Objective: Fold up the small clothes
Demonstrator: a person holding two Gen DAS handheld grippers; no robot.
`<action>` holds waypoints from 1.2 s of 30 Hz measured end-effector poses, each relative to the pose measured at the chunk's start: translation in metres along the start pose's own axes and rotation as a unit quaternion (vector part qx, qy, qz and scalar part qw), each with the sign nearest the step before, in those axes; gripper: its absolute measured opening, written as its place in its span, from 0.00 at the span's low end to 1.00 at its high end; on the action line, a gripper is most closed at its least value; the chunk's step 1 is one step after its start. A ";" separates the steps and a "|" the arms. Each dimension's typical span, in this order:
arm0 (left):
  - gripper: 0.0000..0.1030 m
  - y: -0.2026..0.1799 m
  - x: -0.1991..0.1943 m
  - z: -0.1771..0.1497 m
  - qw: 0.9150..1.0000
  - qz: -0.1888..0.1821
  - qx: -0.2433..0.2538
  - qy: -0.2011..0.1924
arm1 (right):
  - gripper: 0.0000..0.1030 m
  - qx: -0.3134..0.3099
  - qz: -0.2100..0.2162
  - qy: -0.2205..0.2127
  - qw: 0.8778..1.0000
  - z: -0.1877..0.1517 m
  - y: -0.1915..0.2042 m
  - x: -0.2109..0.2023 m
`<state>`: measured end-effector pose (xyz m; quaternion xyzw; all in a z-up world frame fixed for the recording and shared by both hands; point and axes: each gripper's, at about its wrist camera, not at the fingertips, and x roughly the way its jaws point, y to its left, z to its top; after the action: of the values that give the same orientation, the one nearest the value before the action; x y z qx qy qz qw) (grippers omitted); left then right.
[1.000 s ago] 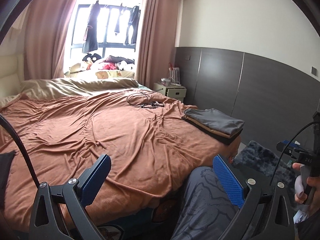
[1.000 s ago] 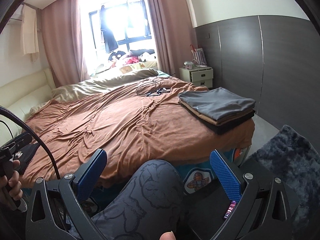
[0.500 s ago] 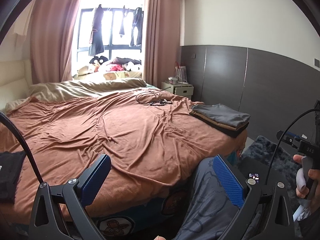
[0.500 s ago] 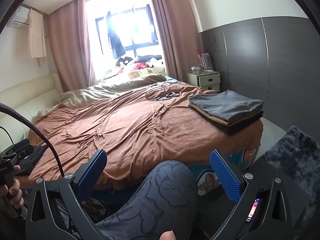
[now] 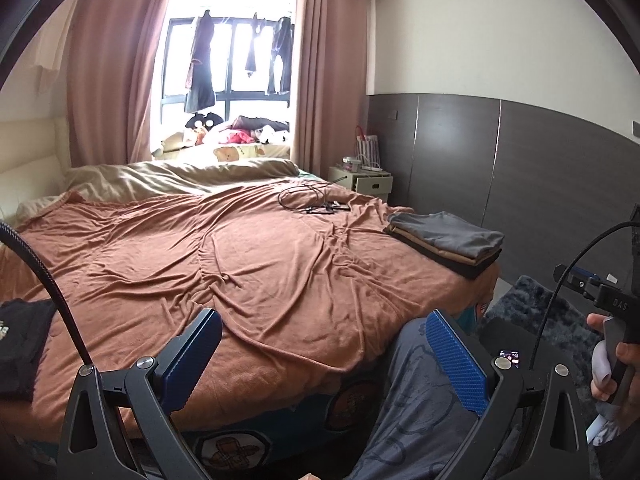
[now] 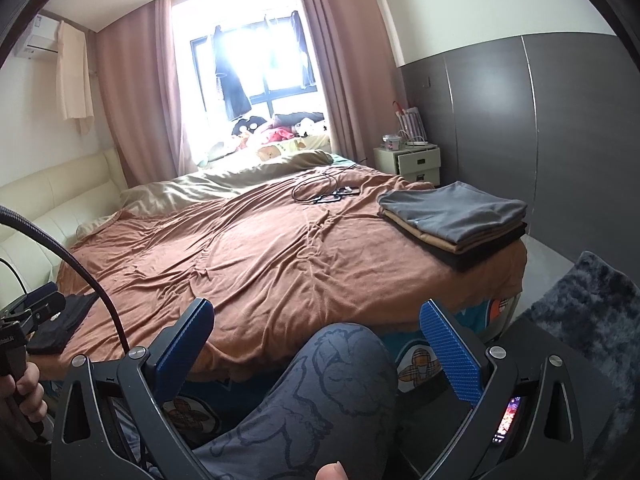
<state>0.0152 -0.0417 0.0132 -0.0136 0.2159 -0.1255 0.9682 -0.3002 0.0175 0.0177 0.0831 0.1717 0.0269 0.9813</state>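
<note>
Bed (image 5: 248,264) fills more of both views than a second ago: I have pulled both cameras up and back, so the window and ceiling show higher, and a black garment (image 5: 20,340) has come into sight at the bed's near left corner, lying flat and unfolded on the brown blanket. My left gripper (image 5: 324,356) hangs just off the bed's foot edge with its blue fingers (image 5: 192,356) spread wide and holding nothing. My right gripper (image 6: 316,356) is the same: spread wide, empty, low beside the foot of the bed. The folded stack (image 6: 456,220), grey on tan on black, sits on the bed's right corner, unchanged. A tangle of black cable (image 5: 312,200) lies on the blanket toward the bed's far side. A knee in patterned grey trousers (image 6: 320,392) rises between the right fingers, blocking my line to the bed edge.
</note>
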 end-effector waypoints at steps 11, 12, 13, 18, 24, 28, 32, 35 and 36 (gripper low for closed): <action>1.00 0.004 -0.005 0.002 1.000 0.001 -0.008 0.002 | 1.00 -0.007 -0.007 -0.004 1.000 0.000 0.007 0.001; 1.00 0.004 -0.005 0.002 1.000 -0.001 -0.009 0.002 | 1.00 -0.007 -0.006 -0.004 1.000 0.000 0.007 0.001; 1.00 0.003 -0.005 0.002 1.000 -0.001 -0.009 0.002 | 1.00 -0.007 -0.005 -0.004 1.000 0.000 0.008 0.001; 1.00 0.003 -0.005 0.002 1.000 -0.002 -0.010 0.004 | 1.00 -0.007 -0.005 -0.005 1.000 0.000 0.007 0.000; 1.00 0.006 -0.005 0.003 1.000 -0.001 -0.017 0.005 | 1.00 -0.010 -0.005 -0.006 1.000 -0.001 0.010 0.000; 1.00 0.007 -0.005 0.003 1.000 0.000 -0.016 0.005 | 1.00 -0.011 -0.006 -0.004 1.000 -0.002 0.009 0.001; 1.00 0.007 -0.006 0.001 1.000 0.004 -0.014 0.005 | 1.00 -0.010 -0.007 -0.004 1.000 -0.001 0.006 0.001; 1.00 0.008 -0.007 0.001 1.000 0.004 -0.016 0.005 | 1.00 -0.010 -0.006 -0.005 1.000 0.000 0.006 0.000; 1.00 0.008 -0.007 0.001 1.000 0.005 -0.015 0.005 | 1.00 -0.010 -0.006 -0.006 1.000 0.000 0.006 -0.001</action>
<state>0.0112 -0.0321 0.0160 -0.0268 0.2226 -0.1178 0.9674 -0.3012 0.0237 0.0186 0.0721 0.1665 0.0221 0.9831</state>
